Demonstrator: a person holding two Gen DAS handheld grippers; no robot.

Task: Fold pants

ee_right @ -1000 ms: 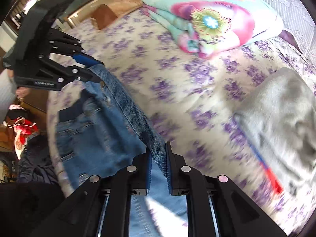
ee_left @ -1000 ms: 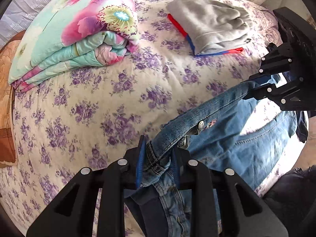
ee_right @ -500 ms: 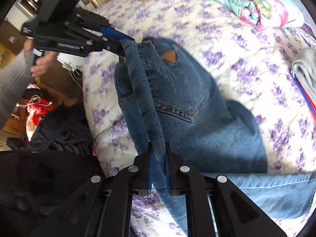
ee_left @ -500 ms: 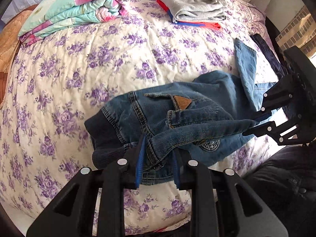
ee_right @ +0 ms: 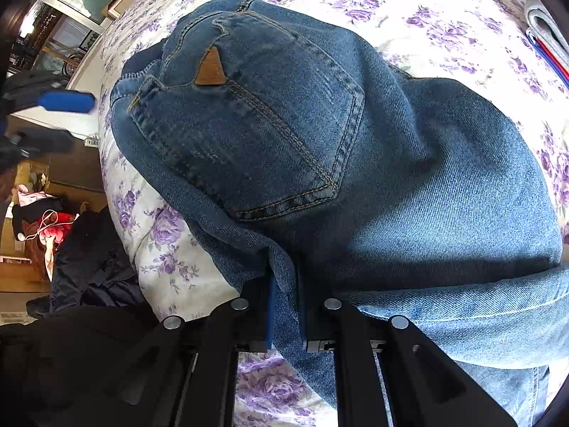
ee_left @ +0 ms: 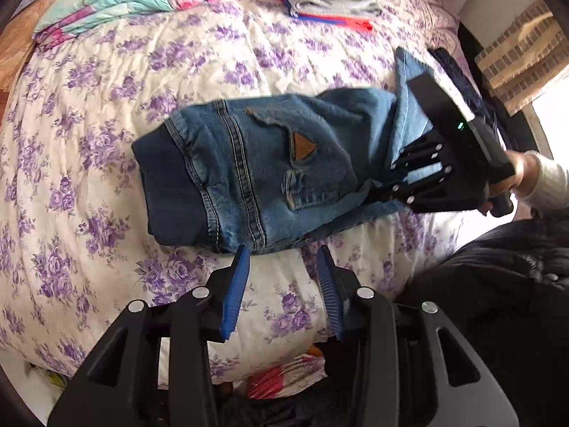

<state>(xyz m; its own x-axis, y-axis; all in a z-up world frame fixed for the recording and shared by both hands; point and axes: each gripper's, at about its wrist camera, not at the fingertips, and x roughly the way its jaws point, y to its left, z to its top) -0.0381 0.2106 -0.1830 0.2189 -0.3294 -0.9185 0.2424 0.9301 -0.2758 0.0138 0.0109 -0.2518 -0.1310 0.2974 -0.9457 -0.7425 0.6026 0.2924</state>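
Jeans (ee_left: 270, 174) flat on bedspread (ee_left: 106, 142), just beyond left tool (ee_left: 282, 267), spread wide; right tool (ee_right: 286, 299) clamps denim edge

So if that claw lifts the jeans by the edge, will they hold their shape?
Probably not. The jeans look floppy: they lie in soft folds on the bed, and the edge pinched in the right claw bunches. Thick denim likely feels fairly heavy, not slippery.

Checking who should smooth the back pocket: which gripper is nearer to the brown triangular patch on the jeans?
Right, I'd say. The right gripper is clamped on denim just below the patch's pocket; the left gripper hangs open off the jeans' edge.
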